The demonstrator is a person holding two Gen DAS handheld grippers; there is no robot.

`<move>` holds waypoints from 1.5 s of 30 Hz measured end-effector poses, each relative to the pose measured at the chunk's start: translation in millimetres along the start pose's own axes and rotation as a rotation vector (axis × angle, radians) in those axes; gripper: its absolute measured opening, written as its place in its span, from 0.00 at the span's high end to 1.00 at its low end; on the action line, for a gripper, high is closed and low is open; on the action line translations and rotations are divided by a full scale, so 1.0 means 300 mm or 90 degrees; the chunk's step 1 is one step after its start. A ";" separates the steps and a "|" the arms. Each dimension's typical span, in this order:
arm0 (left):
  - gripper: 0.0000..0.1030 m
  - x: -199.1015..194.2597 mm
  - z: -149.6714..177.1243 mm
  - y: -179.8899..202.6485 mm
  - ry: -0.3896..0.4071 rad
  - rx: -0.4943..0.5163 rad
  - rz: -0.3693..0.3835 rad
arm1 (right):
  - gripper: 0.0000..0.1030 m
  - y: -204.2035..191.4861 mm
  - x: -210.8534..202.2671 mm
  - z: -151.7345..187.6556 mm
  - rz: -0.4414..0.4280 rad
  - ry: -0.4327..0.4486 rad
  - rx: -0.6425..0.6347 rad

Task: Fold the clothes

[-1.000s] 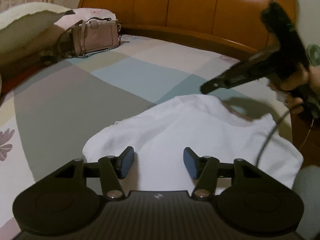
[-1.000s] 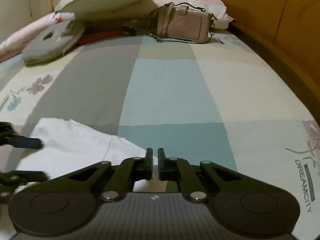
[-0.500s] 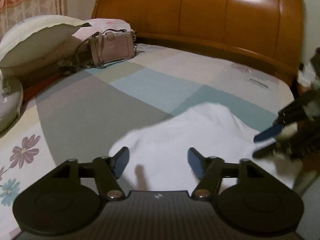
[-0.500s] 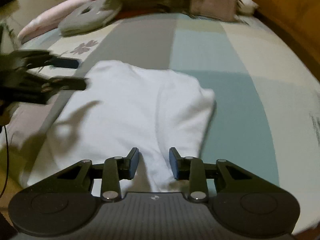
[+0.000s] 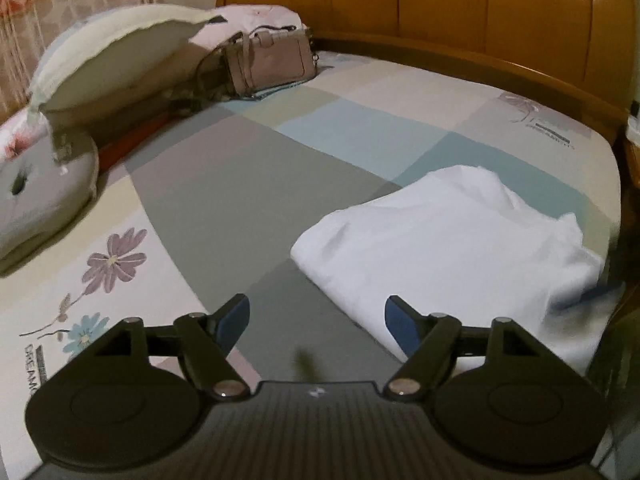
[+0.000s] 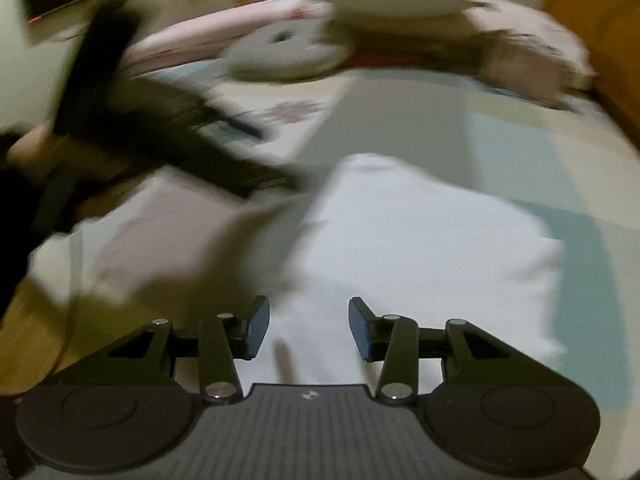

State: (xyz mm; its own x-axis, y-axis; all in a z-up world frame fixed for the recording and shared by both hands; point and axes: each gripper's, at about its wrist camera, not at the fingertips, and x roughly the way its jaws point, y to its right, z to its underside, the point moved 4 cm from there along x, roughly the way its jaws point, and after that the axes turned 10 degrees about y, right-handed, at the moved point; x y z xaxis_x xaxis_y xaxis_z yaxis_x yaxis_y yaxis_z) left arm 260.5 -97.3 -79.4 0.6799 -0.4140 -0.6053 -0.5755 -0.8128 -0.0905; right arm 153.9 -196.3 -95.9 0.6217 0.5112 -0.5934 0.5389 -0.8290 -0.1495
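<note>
Cloth [image 5: 452, 240], white, lies in a doubled, roughly squared bundle on the bed [image 5: 248, 184], near its edge. Both hand-held grippers, left [image 5: 316, 322] and right [image 6: 309, 328], stand apart and hold nothing. Any further fold wants matched corners and a flat crease. Beyond the cloth: checked sheet, pillow [image 5: 116, 60], bag [image 5: 268, 62], wooden headboard [image 5: 480, 12].

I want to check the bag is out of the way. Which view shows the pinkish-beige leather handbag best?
The left wrist view: the pinkish-beige leather handbag stands fairly sharp against the pillows by the wooden headboard. In the right wrist view it is only a motion-blurred pinkish shape at upper right.
</note>
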 end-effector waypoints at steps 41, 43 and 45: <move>0.23 0.090 0.024 0.198 -0.011 0.008 0.126 | 0.35 0.340 -0.114 0.029 0.173 0.073 0.127; 0.23 0.094 0.020 0.197 -0.013 0.010 0.121 | 0.35 0.358 -0.089 0.065 0.178 0.058 0.145; 0.23 0.097 0.016 0.195 -0.016 0.013 0.116 | 0.35 0.362 -0.089 0.115 0.175 0.059 0.157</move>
State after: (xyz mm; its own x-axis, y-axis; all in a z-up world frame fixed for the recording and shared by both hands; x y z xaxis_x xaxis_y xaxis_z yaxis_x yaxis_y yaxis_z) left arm 244.4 -154.9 -106.2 0.5526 -0.5430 -0.6323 -0.6970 -0.7170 0.0066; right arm 176.2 -307.7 -123.7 0.7788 0.2712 -0.5657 0.1992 -0.9620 -0.1869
